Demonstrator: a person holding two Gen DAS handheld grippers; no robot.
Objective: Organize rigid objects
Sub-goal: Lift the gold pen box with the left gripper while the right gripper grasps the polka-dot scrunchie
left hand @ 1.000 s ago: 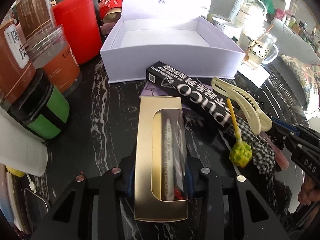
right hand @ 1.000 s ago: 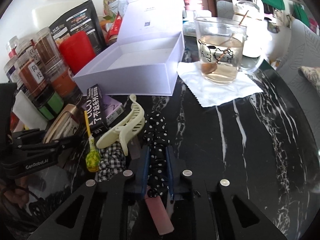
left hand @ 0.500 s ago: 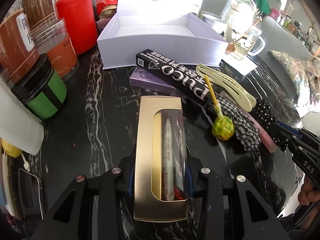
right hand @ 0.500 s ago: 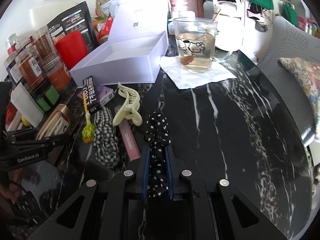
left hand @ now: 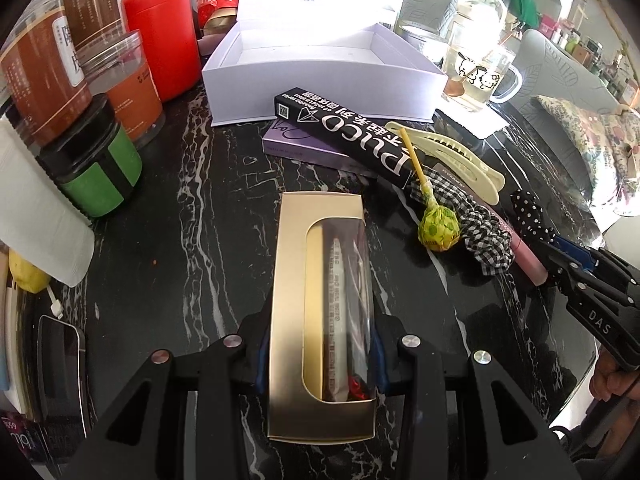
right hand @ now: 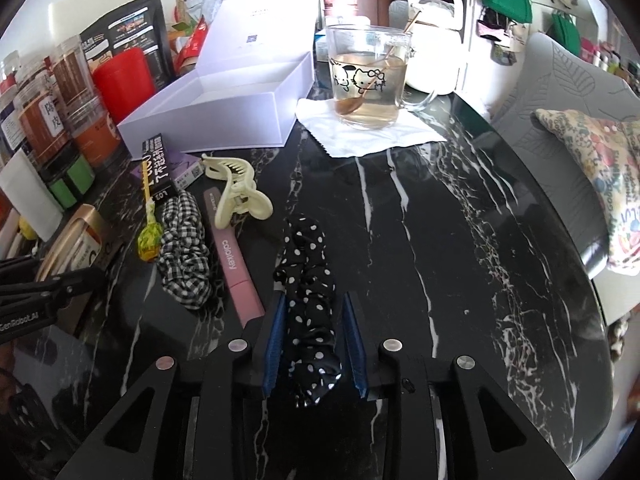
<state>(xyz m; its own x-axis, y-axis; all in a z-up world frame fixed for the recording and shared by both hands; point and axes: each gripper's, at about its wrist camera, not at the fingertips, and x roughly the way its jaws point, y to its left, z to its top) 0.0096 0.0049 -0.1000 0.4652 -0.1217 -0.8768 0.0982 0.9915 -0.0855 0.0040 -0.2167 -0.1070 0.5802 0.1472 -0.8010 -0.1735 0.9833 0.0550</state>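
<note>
My left gripper [left hand: 318, 354] is shut on a gold windowed box [left hand: 320, 312], held above the black marble table [left hand: 192, 216]. My right gripper [right hand: 314, 344] has its jaws apart on either side of a black polka-dot scrunchie [right hand: 308, 280] that lies on the table. An open white box [left hand: 316, 68] stands at the back. A black PUCO box [left hand: 344, 132], a purple box [left hand: 296, 146], a cream hair claw [right hand: 236, 192], a lollipop [right hand: 149, 236], a checked scrunchie [right hand: 184, 256] and a pink tube [right hand: 232, 264] lie in a heap.
Jars, a red canister [left hand: 160, 36] and a green-banded jar [left hand: 96, 168] crowd the left. A phone [left hand: 60, 364] lies at the near left. A glass mug [right hand: 368, 76] with a spoon stands on a napkin [right hand: 372, 132]. A cushion [right hand: 600, 176] lies past the table's right edge.
My right gripper has pulled the polka-dot scrunchie away from the heap to the right and its jaws have opened. My left gripper has drawn back a little with the gold box.
</note>
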